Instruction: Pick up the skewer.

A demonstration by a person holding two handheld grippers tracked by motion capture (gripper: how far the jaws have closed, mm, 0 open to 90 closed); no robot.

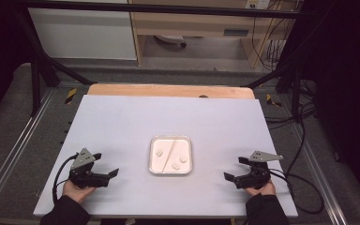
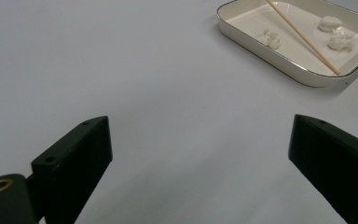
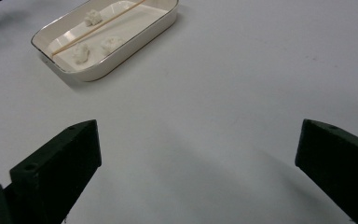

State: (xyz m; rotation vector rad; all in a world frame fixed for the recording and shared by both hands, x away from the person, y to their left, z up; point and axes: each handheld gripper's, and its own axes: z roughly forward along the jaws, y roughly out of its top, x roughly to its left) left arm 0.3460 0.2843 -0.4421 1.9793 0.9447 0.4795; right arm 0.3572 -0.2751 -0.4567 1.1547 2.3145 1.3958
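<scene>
A shallow white tray sits in the middle of the table. In it are three small white lumps and a thin wooden stick laid diagonally. My left gripper rests near the front left and points toward the tray with its jaws open and nothing between them. My right gripper mirrors it at the front right, also open with nothing between its jaws. From the left gripper the tray lies ahead to the right. From the right gripper the tray lies ahead to the left.
The white tabletop ends in a wooden strip at the far side. Black frame bars stand around the table. Cables trail on the floor to the right. A person's hands hold both grippers at the front edge.
</scene>
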